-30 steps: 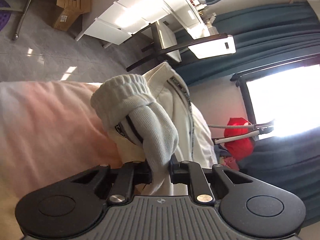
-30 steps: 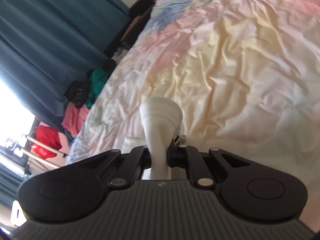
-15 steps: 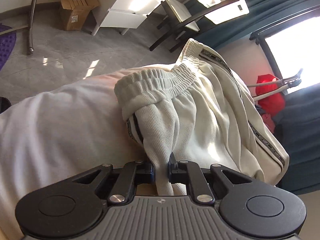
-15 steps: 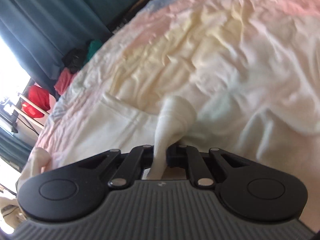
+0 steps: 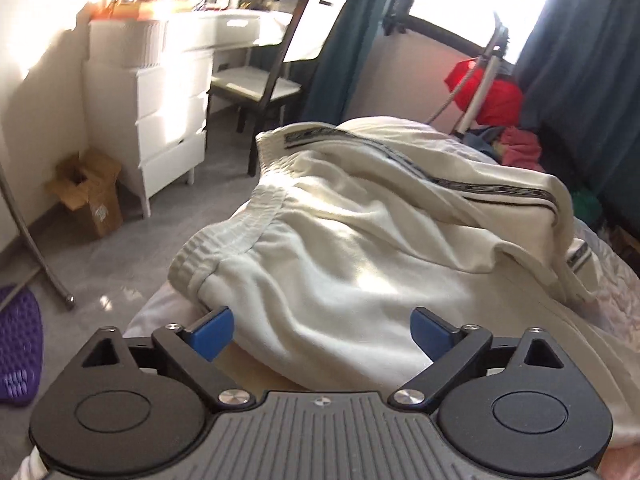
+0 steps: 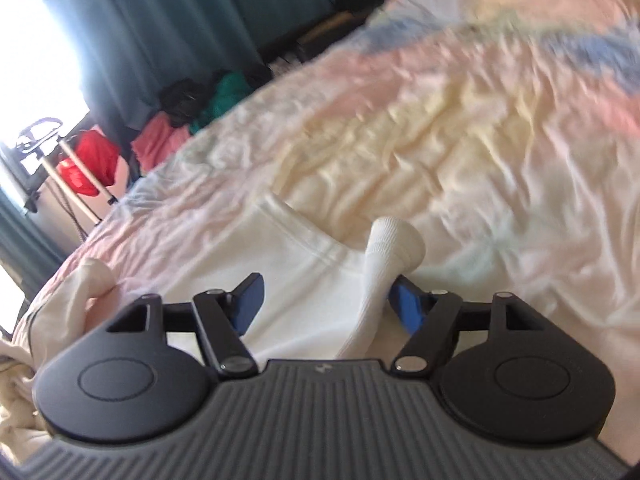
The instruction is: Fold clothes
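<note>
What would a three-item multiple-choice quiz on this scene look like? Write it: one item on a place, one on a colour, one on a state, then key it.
1. Where do the cream trousers lie?
A. on the bed
B. on the chair
C. on the floor

2. What colour are the curtains?
A. yellow
B. dark teal
C. white

3. How does the left tool stand?
A. shut on the trousers
B. shut on nothing
C. open

Answers:
1 A: the trousers are spread over the pastel bedcover, while the chair stands off by the dresser.
2 B: the drapes beside the bright window are dark teal in both views.
3 C: its blue pads stand wide apart, with cloth lying loose between them.
</note>
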